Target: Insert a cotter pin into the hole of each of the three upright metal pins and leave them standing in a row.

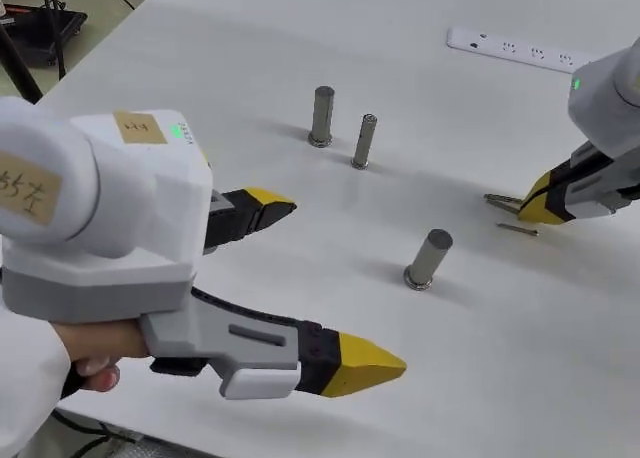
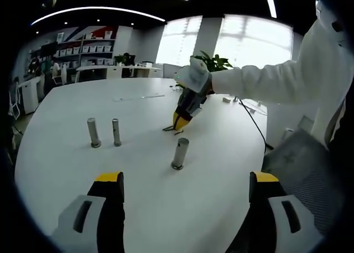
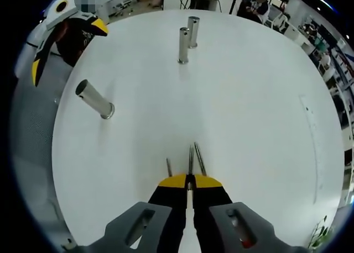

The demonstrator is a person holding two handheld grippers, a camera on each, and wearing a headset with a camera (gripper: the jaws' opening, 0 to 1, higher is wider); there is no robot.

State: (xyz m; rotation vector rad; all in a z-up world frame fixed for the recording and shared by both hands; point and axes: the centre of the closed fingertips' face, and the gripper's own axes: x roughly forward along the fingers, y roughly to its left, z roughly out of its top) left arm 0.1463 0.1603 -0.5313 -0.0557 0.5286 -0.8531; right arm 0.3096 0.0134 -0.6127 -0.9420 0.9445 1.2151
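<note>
My right gripper (image 3: 191, 181) pinches a thin silver cotter pin (image 3: 193, 158) on the white table (image 3: 265, 98). My left gripper (image 2: 186, 178) is spread wide, empty. 3 grey metal pins (image 1: 364, 141) stand mid-table.

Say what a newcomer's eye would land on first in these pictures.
The big open left gripper looms at the front left of the head view. Mid-table stand three metal pins; at the right, the right gripper pinches a cotter pin.

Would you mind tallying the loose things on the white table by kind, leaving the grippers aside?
Upright metal pins: 3
Cotter pins: 2, one gripped by the right gripper
Power strip: 1
Total: 6
</note>
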